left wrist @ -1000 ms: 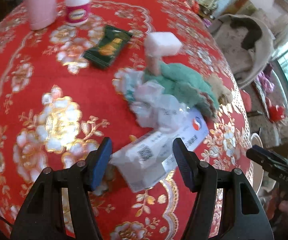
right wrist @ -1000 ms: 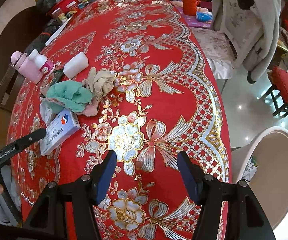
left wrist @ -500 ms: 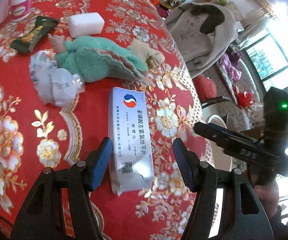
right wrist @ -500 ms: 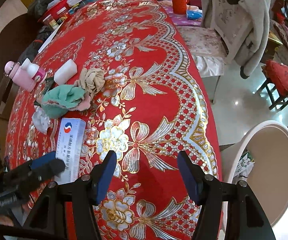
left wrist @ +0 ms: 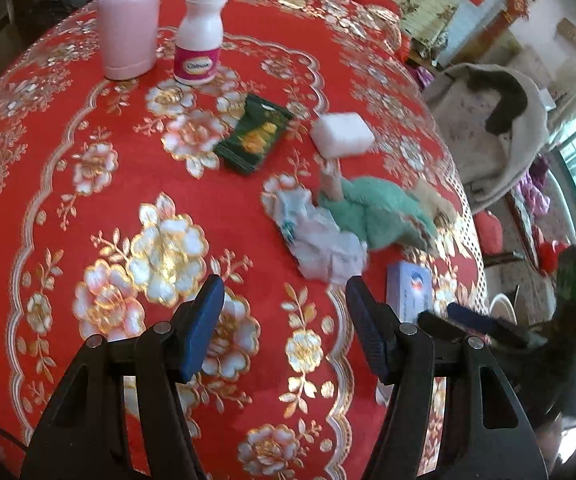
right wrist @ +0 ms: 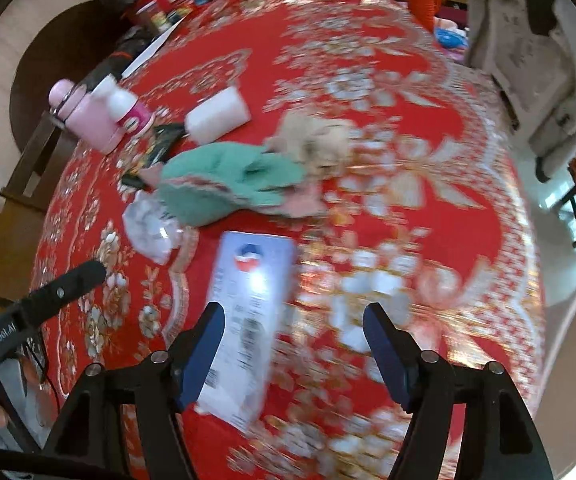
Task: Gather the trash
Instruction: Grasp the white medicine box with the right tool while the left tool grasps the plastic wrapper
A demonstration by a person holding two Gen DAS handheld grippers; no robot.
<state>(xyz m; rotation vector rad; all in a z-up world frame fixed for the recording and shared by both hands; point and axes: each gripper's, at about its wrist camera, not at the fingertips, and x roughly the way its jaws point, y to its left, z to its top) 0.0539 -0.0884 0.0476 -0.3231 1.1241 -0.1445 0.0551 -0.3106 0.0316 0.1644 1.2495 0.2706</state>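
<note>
1. A round table (left wrist: 68, 184) covered in a red cloth with gold and white flowers fills both views.
2. The left claw (left wrist: 284, 300) is spread wide and holds nothing; its blue-padded fingers hang just above the cloth.
3. At 12 o'clock of the left claw, close to its tips, lies a crumpled clear plastic wrapper (left wrist: 319, 240).
4. Touching the wrapper at its 2 o'clock is a bunched green cloth (left wrist: 379, 212), with a beige cloth (left wrist: 431, 200) beyond it.
5. A white medicine box (left wrist: 409, 290) lies flat at 3 o'clock of the left claw, just past its right finger.
6. Farther off, at 11 o'clock, lies a dark green snack packet (left wrist: 254, 140), and at 1 o'clock a white foam block (left wrist: 341, 134).
7. At the far edge stand a pink flask (left wrist: 128, 20) and a white pill bottle (left wrist: 200, 40), side by side and upright.
8. The right claw (right wrist: 291, 328) is also spread wide and empty. The view is motion-blurred.
9. In the right view, the medicine box (right wrist: 248, 312) lies flat at 11 o'clock, its near end beside the left finger.
10. At 3 o'clock, off the table, the rim of a pale bin (right wrist: 575, 344) shows at the frame edge.
</note>
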